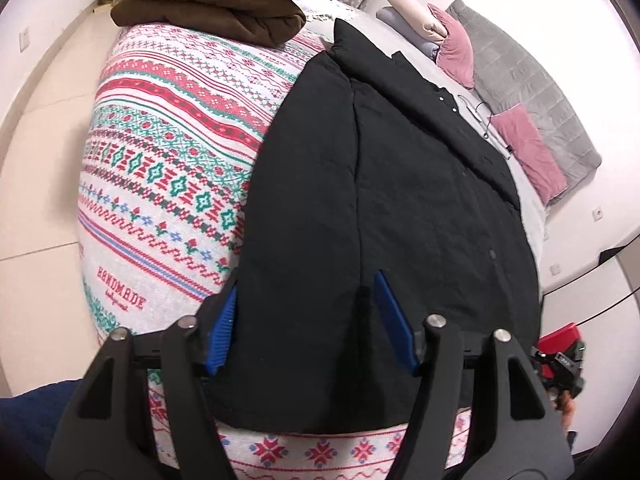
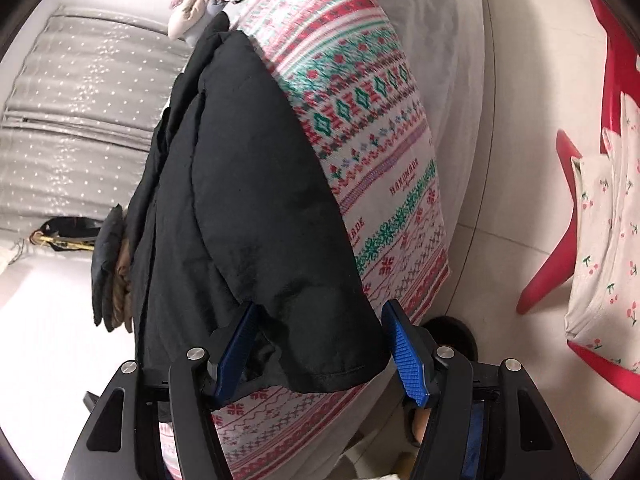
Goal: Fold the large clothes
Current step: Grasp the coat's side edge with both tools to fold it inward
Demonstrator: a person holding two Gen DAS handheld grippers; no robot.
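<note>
A large black padded coat (image 1: 400, 208) lies lengthwise on a bed with a patterned red, green and white cover (image 1: 168, 152). My left gripper (image 1: 308, 316) is open above the coat's near hem, blue pads apart, nothing between them. In the right wrist view the same coat (image 2: 240, 200) lies on the cover (image 2: 380, 160). My right gripper (image 2: 320, 344) is open, its pads either side of the coat's near corner, without pinching it.
Folded brown and dark clothes (image 1: 216, 4) are stacked at the bed's far end. Pink and grey pillows (image 1: 520, 92) lie along the right side. A red plastic chair (image 2: 592, 208) with floral fabric stands on the floor. A slippered foot (image 2: 448, 340) is by the bed.
</note>
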